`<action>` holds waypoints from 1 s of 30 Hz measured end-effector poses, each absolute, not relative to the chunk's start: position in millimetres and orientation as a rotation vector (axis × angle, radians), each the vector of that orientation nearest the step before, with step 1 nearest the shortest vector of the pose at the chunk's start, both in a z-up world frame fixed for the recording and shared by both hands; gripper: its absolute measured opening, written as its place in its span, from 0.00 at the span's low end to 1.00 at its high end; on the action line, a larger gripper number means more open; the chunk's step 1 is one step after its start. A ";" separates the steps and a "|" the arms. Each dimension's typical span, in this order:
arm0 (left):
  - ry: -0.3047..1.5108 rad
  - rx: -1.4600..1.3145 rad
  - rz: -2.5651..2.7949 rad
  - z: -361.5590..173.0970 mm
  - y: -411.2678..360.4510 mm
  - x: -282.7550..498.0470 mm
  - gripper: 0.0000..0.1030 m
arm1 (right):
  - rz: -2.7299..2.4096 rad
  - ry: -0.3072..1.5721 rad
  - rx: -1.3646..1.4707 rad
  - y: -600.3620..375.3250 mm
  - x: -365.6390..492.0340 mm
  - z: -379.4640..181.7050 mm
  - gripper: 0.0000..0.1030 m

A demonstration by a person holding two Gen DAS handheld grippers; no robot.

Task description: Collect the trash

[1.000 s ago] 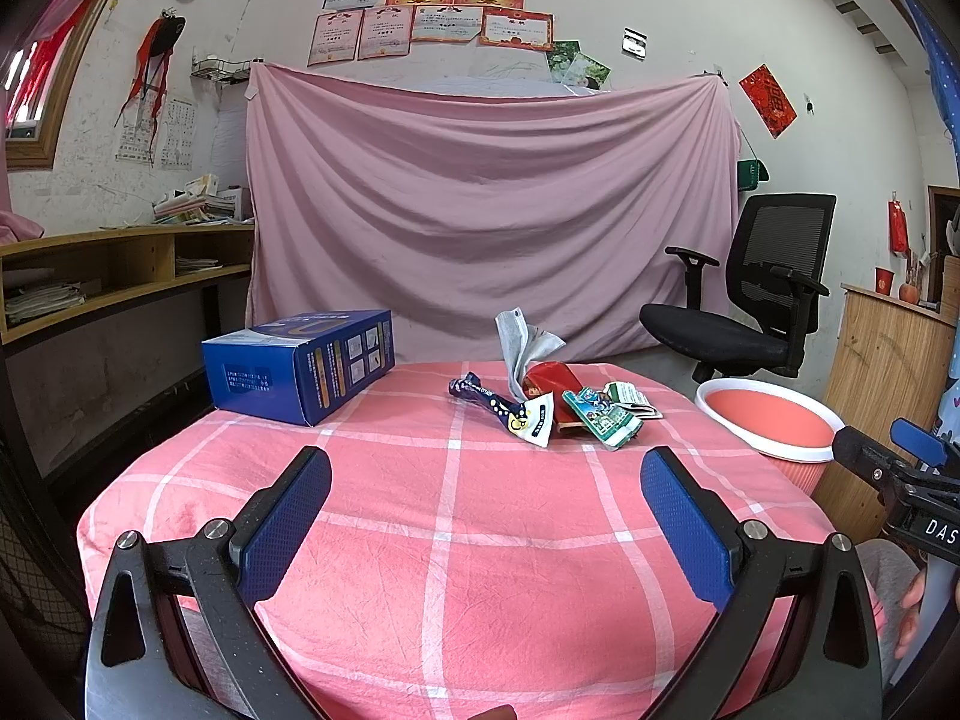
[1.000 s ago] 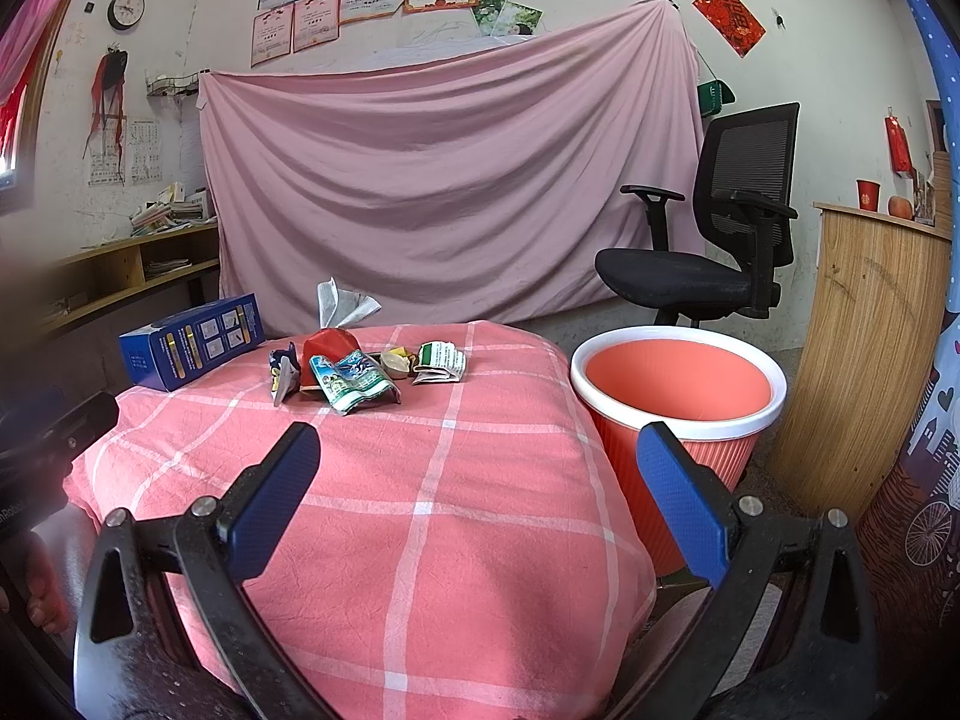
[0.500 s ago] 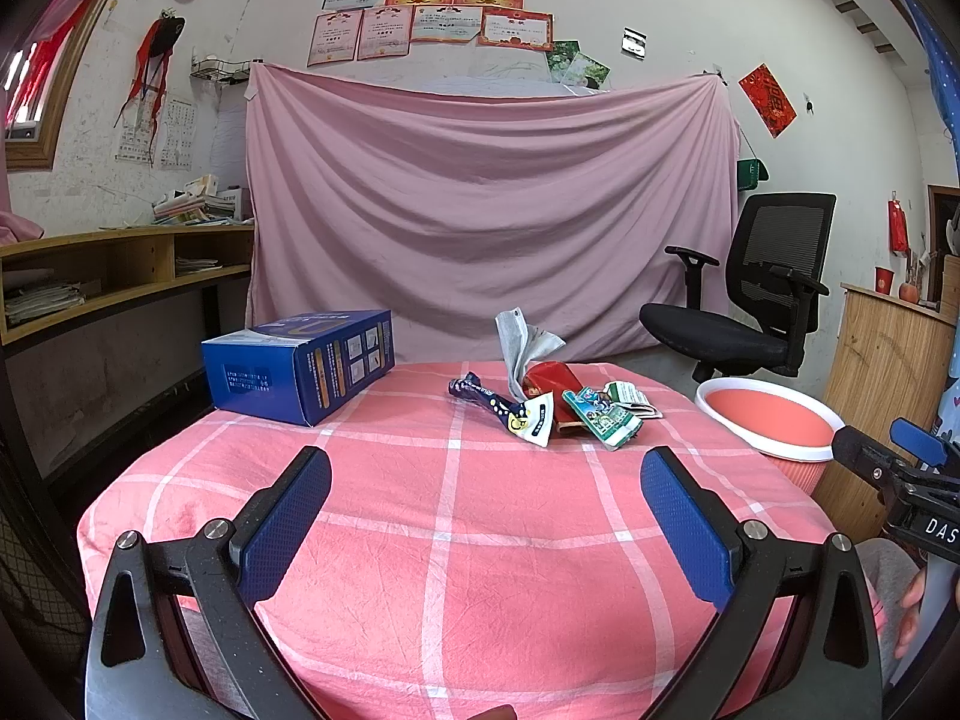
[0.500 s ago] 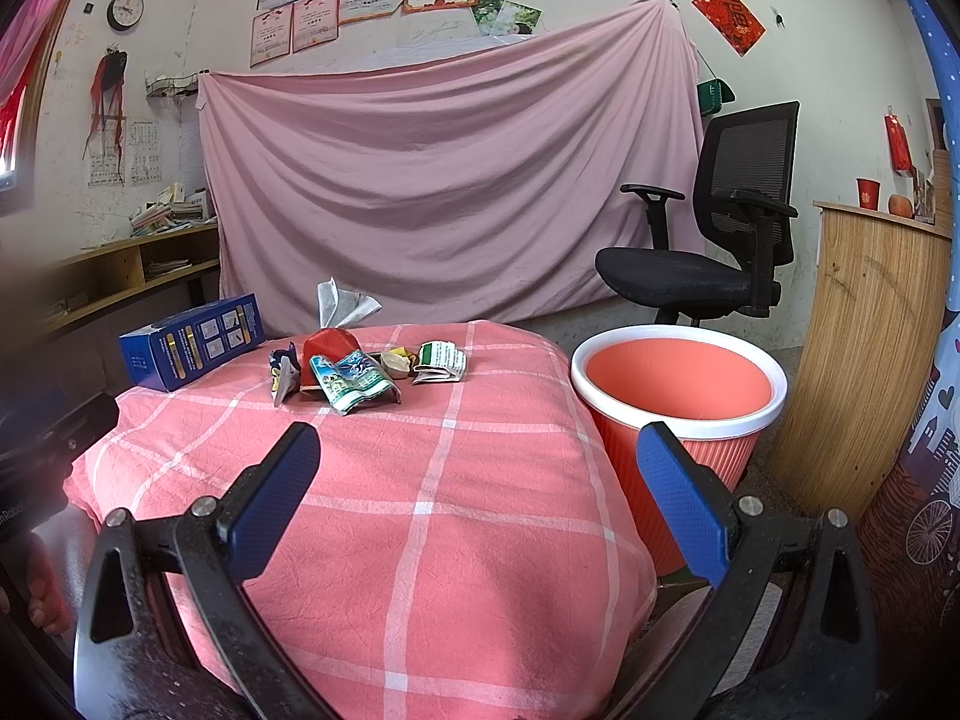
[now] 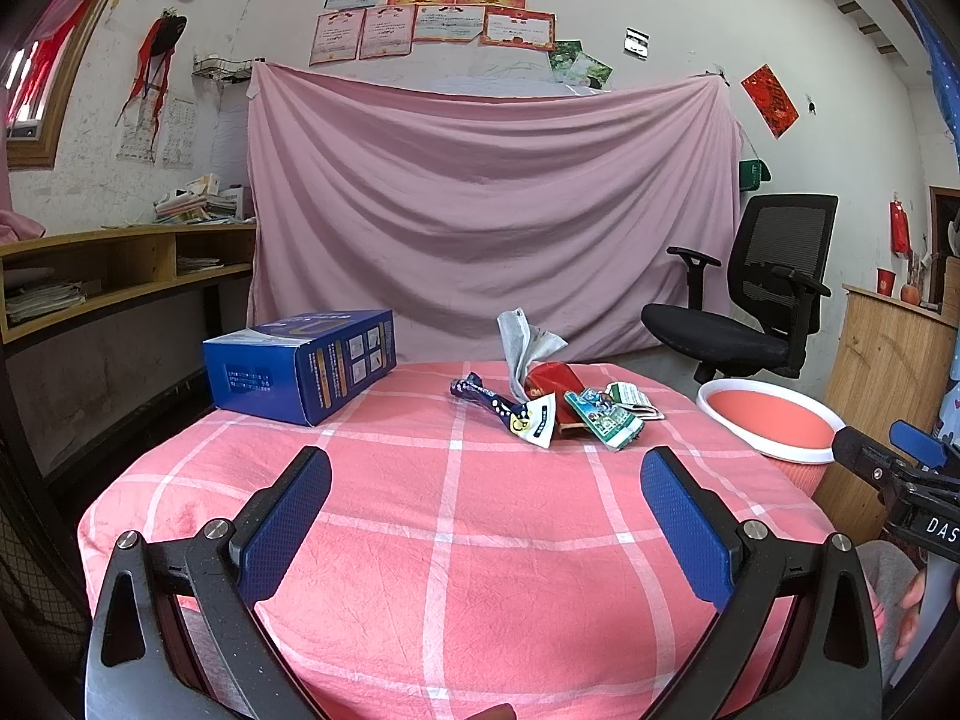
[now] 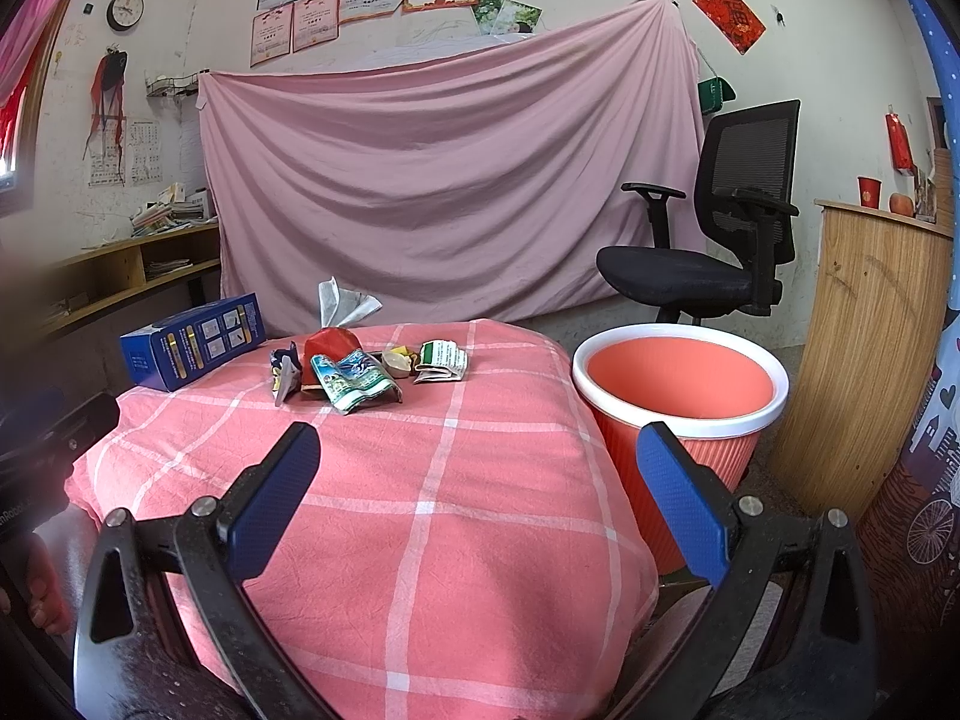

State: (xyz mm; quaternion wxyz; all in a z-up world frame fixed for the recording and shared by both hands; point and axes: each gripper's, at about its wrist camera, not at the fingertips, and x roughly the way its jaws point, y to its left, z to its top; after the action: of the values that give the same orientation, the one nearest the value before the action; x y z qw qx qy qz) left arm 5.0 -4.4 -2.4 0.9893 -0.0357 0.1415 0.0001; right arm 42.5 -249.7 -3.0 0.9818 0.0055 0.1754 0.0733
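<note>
Hovering low over the near edge of the bench [image 5: 456, 546], the left gripper [image 5: 486, 510] has its blue pads spread wide with nothing between them. The right gripper [image 6: 480, 492] is just as wide open and empty, near the bench's right corner; in the left view it shows at the far right edge [image 5: 900, 468].

The bench wears a pink checked cloth. Toward its far side lies the trash: a dark blue wrapper [image 5: 501, 411] on the left of the heap, a red packet [image 5: 552, 381] behind it with a grey tissue [image 5: 522, 345] sticking upright, a green-and-white wrapper [image 5: 603, 423] in front, and a small folded green-white pack [image 5: 633, 402] on the right. From the right view a yellowish scrap [image 6: 399, 360] sits between the red packet and the folded pack; what it is cannot be told.

A blue box [image 5: 303, 363] stands at the far left of the bench, well apart from the heap.

Just beside the bench on the right stands an orange bin [image 6: 681, 384] with a white rim; what shows of its inside holds nothing. Nothing lies between the grippers and the trash except bare cloth.

Behind, a pink sheet [image 5: 486, 222] hangs on the wall, a black chair [image 5: 756, 306] stands far right, a wooden cabinet [image 6: 870, 336] right of the bin, and shelves [image 5: 120, 276] on the left.
</note>
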 end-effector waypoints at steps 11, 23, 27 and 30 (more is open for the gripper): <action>0.229 -0.064 0.047 19.7 0.3 47.3 0.98 | 0.199 0.275 0.029 -248.4 74.0 23.8 1.00; 0.261 -0.106 0.086 32.0 14.0 129.4 0.98 | 0.234 0.212 -0.052 -231.1 148.1 43.4 1.00; 0.332 -0.124 0.097 26.1 20.4 160.4 0.98 | 0.248 0.263 -0.068 -224.8 182.0 40.7 1.00; 0.391 -0.135 0.103 19.3 24.7 179.7 0.98 | 0.252 0.323 -0.087 -218.2 208.3 34.4 1.00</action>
State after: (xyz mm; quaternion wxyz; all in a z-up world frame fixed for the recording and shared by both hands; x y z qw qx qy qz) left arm 179.7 24.7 19.3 0.9774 -0.0671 0.1940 0.0513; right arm 208.3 -218.2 34.4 0.9781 -0.0433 0.1605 0.1252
